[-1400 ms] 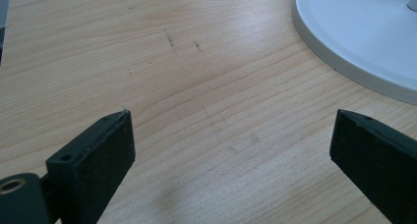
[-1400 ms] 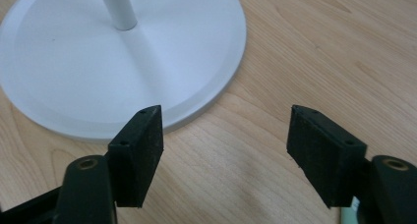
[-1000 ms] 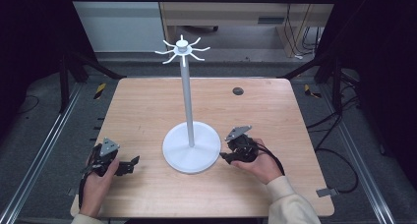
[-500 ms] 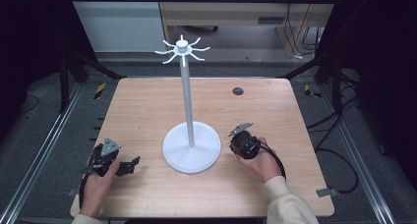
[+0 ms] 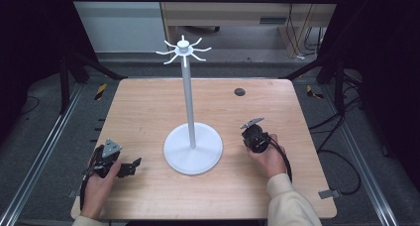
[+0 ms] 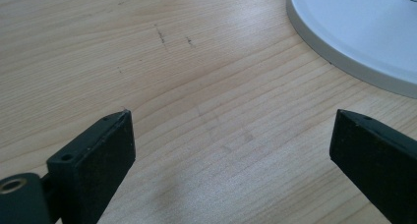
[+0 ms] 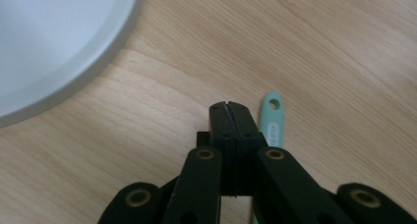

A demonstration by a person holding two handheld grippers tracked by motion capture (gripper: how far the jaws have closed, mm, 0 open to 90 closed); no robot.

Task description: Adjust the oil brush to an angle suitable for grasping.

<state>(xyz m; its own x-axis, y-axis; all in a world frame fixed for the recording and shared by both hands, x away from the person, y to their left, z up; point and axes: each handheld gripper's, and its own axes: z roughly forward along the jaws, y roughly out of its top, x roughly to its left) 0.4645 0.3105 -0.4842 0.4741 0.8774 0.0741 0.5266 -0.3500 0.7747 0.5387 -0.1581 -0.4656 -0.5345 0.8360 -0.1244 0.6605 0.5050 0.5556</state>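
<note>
One slim mint-green plastic handle with a hanging hole at its tip (image 7: 272, 120) lies flat on the wood, partly under the right gripper (image 7: 230, 106), its near end hidden beneath the black linkage. Right jaws have just closed and now meet face to face; whether they pinch any part of the handle cannot be told, since the visible tip lies just beside them. From above, the right gripper (image 5: 253, 137) sits in the person's hand near the right side of the stand. Left gripper (image 6: 231, 135) rests low over bare wood, jaws spread wide, nothing between them; in the high view it (image 5: 130, 167) lies at the near left corner.

White metal stand with a round disc base (image 5: 193, 149), a thin upright pole and curved hooks at the crown stands mid-table. Light wooden tabletop (image 5: 148, 112), faintly scuffed, carries a dark round cable port (image 5: 239, 92) toward the far edge. Around it: black frame rails, grey carpeted floor (image 5: 44, 137), yellow-black hazard tape (image 5: 100, 91), loose cables at the right, a pale wooden cabinet (image 5: 223, 13) behind.
</note>
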